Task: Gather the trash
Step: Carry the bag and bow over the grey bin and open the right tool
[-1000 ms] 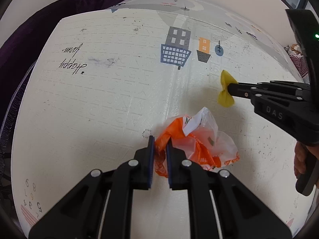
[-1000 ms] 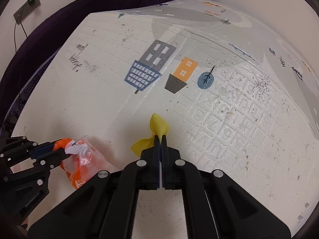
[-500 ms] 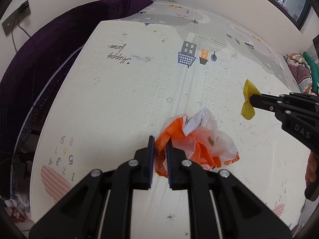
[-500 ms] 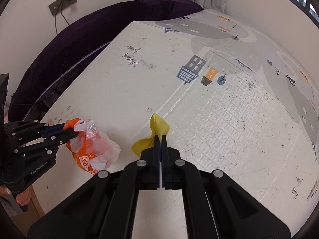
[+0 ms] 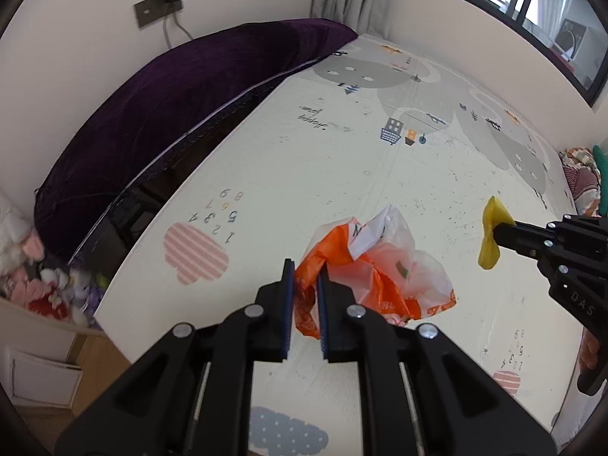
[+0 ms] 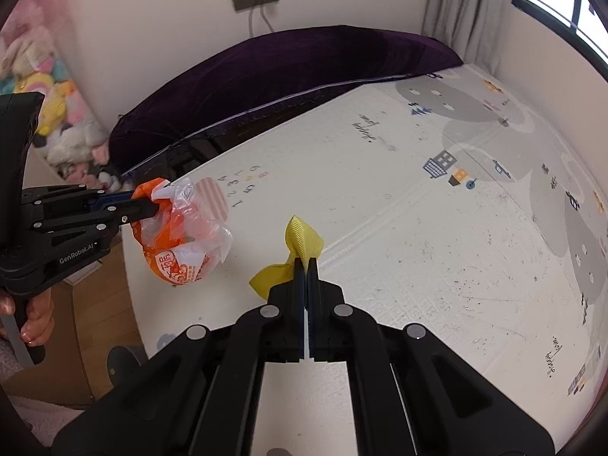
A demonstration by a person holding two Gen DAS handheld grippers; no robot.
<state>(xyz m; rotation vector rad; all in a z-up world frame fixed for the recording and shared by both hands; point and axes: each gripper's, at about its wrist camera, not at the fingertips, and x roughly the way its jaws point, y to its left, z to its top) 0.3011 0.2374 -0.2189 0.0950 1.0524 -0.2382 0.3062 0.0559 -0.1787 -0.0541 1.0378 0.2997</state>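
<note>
My left gripper [image 5: 304,271] is shut on a crumpled orange and clear plastic bag [image 5: 374,266] and holds it in the air above the play mat [image 5: 342,159]. The bag also shows in the right wrist view [image 6: 182,231], hanging from the left gripper [image 6: 150,205]. My right gripper [image 6: 306,262] is shut on a yellow ribbon scrap [image 6: 300,245], also lifted off the mat. In the left wrist view the right gripper [image 5: 497,233] holds the ribbon [image 5: 490,231] to the right of the bag.
A purple cushion [image 5: 171,114] lies along the mat's far left edge by the wall. Plush toys [image 6: 60,114] sit on a shelf at left. Wooden floor [image 6: 95,304] lies beyond the mat's near edge. Folded cloth [image 5: 581,174] lies at far right.
Both grippers have risen well above the mat, carrying the bag and the ribbon. The view has widened, so the walls, cushion and floor now show.
</note>
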